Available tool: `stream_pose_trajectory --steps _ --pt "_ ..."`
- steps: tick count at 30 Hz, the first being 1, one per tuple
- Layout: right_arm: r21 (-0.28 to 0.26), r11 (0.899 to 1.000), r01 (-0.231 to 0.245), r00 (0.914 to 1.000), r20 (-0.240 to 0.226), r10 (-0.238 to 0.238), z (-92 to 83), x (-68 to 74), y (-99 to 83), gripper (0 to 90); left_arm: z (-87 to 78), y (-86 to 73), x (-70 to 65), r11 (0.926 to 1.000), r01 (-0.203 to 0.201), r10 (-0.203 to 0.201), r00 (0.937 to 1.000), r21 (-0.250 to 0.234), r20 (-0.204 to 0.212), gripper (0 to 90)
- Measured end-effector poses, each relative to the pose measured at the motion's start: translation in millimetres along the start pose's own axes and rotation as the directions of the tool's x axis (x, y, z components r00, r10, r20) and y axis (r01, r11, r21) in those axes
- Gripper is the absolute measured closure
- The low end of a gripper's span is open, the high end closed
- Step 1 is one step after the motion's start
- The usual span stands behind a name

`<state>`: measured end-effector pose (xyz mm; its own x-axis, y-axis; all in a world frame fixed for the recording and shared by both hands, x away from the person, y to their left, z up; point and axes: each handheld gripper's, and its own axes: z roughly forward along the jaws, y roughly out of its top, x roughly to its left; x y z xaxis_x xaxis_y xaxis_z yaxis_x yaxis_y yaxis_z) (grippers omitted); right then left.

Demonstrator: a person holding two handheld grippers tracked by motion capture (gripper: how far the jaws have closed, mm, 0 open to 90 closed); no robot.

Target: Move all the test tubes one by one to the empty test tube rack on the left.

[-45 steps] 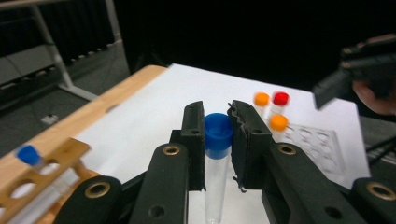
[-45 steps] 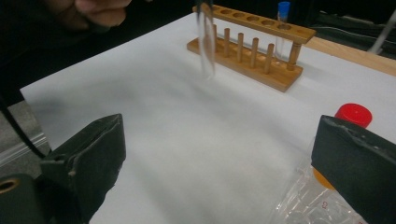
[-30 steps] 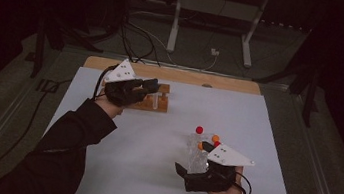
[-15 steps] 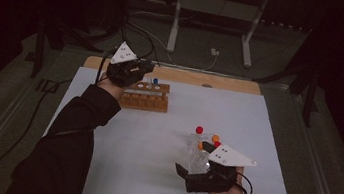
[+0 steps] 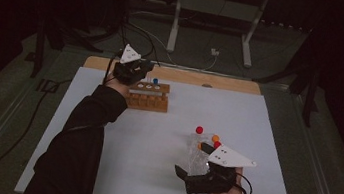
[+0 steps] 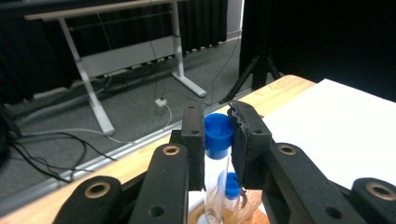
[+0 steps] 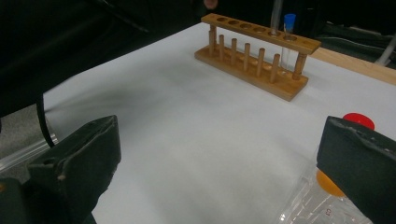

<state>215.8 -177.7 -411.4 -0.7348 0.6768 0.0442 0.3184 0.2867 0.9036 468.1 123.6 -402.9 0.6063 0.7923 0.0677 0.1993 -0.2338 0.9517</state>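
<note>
Work in hand: loading capped tubes into the rack (image 5: 148,97). The left gripper (image 6: 218,140) is holding a blue-capped tube (image 6: 218,135) upright over the rack's far end, jaws closed narrow on it just under and beside the cap, one pad each side. A second blue tube (image 6: 231,186) is sitting lower, right behind it, apparently already in a hole. In the high view the rack is showing one blue cap (image 5: 155,80) standing at its right end, w/ empty holes beside it, so roughly one tube is in and one is going in.

Still to do, judging by the layout: the loose tubes (image 5: 202,149) w/ red and orange caps are lying well apart from the rack, toward the person's side. The right gripper (image 7: 219,177) is hovering just beside them, jaws wide, gripping nothing; the orange cap (image 7: 328,183) is lying close inside its right jaw.
</note>
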Motion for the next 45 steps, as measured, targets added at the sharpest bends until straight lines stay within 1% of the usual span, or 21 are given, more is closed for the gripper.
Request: stream_pose_trajectory --steps 1,2,4,5,6,10,13,14,17,18,19,20,22,23,25,27,29,34,37,39,45 --pt "-0.001 1.0 0.0 1.0 0.0 0.0 -0.2 0.0 0.0 0.0 2.2 -2.8 -0.9 1.0 -0.003 0.003 1.0 -0.002 -0.006 77.6" --pt "-0.003 1.0 -0.002 1.0 0.001 0.002 -0.4 -0.3 0.0 0.0 5.0 -6.0 -1.4 0.9999 0.011 -0.011 0.9999 0.002 -0.001 77.6" --pt "-0.008 1.0 -0.014 0.9999 -0.005 0.014 0.4 -1.2 0.7 0.0 8.8 -10.8 -3.0 0.9999 0.007 -0.007 0.9999 0.009 -0.012 77.5" --pt "-0.008 1.0 -0.012 0.9999 -0.008 0.012 0.7 -0.7 1.1 0.0 10.1 -12.9 -3.0 0.9997 0.021 -0.021 0.9997 0.009 -0.009 77.5" --pt "-0.009 1.0 -0.01 0.9999 -0.01 0.01 0.7 0.1 1.4 0.0 11.9 -14.8 -3.4 0.9996 0.022 -0.022 0.9997 0.017 -0.011 77.5" --pt "-0.008 1.0 -0.01 0.9999 -0.011 0.01 -0.1 0.5 0.8 0.0 17.2 -20.3 -6.6 0.9991 0.004 -0.003 0.9998 0.043 -0.021 77.5" --pt "-0.01 1.0 -0.014 0.9999 -0.01 0.014 -0.9 -0.6 0.7 0.0 20.3 -26.7 -6.8 0.9982 0.021 -0.019 0.9995 0.056 -0.026 77.5" --pt "-0.01 1.0 -0.013 0.9999 -0.011 0.013 -1.0 -0.6 0.7 0.0 21.1 -28.6 -7.2 0.9979 0.018 -0.016 0.9995 0.063 -0.029 77.5" --pt "-0.013 1.0 -0.017 0.9996 -0.024 0.016 -1.2 -0.5 0.6 0.0 22.4 -33.9 -7.6 0.9976 0.022 -0.02 0.9993 0.066 -0.033 77.5" --pt "-0.011 1.0 -0.015 0.9996 -0.023 0.015 -1.3 0.0 0.6 0.0 23.3 -35.9 -7.6 0.9974 0.031 -0.029 0.999 0.065 -0.033 77.5" --pt "-0.011 1.0 -0.013 0.9996 -0.024 0.012 -1.5 0.2 0.6 0.0 24.1 -37.6 -7.7 0.9968 0.028 -0.026 0.9992 0.075 -0.031 77.5" --pt "-0.013 1.0 -0.013 0.9996 -0.025 0.013 -1.7 0.4 0.6 0.0 24.5 -39.6 -8.2 0.9972 0.025 -0.023 0.9992 0.071 -0.034 77.5" --pt "-0.015 1.0 -0.011 0.9996 -0.025 0.01 -2.1 0.5 0.6 0.0 24.1 -40.4 -7.1 0.9968 0.041 -0.039 0.9987 0.068 -0.031 77.4" --pt "-0.016 1.0 -0.012 0.9996 -0.025 0.012 -2.2 0.6 0.6 0.0 24.3 -40.6 -7.2 0.9966 0.04 -0.037 0.9988 0.073 -0.032 77.5" --pt "-0.017 1.0 -0.016 0.9995 -0.029 0.015 -2.2 0.7 0.9 0.0 26.2 -41.9 -9.1 0.9953 0.013 -0.01 0.9993 0.096 -0.036 77.5" --pt "-0.018 1.0 -0.013 0.9994 -0.033 0.013 -2.4 1.2 1.0 0.0 27.8 -43.8 -9.8 0.9937 0.011 -0.007 0.9994 0.112 -0.035 77.4" --pt "-0.015 1.0 -0.013 0.9994 -0.033 0.012 -2.4 1.3 0.9 0.0 29.5 -46.1 -9.1 0.9923 0.021 -0.017 0.9993 0.122 -0.034 77.4" --pt "-0.016 1.0 -0.015 0.9993 -0.033 0.015 -2.5 0.8 1.1 0.0 29.9 -46.9 -8.4 0.9925 0.035 -0.032 0.999 0.117 -0.031 77.3" --pt "-0.015 1.0 -0.015 0.9993 -0.034 0.015 -2.4 0.8 1.2 0.0 29.3 -47.6 -9.2 0.9929 0.026 -0.022 0.9992 0.116 -0.034 77.2" --pt "-0.014 1.0 -0.014 0.9994 -0.032 0.014 -2.6 1.1 1.2 0.0 29.0 -47.8 -9.5 0.9928 0.032 -0.028 0.999 0.116 -0.036 77.1" --pt "-0.018 1.0 -0.016 0.9993 -0.034 0.015 -3.8 0.6 2.1 0.0 28.8 -45.5 -9.0 0.9894 0.042 -0.038 0.9988 0.139 -0.03 76.5"
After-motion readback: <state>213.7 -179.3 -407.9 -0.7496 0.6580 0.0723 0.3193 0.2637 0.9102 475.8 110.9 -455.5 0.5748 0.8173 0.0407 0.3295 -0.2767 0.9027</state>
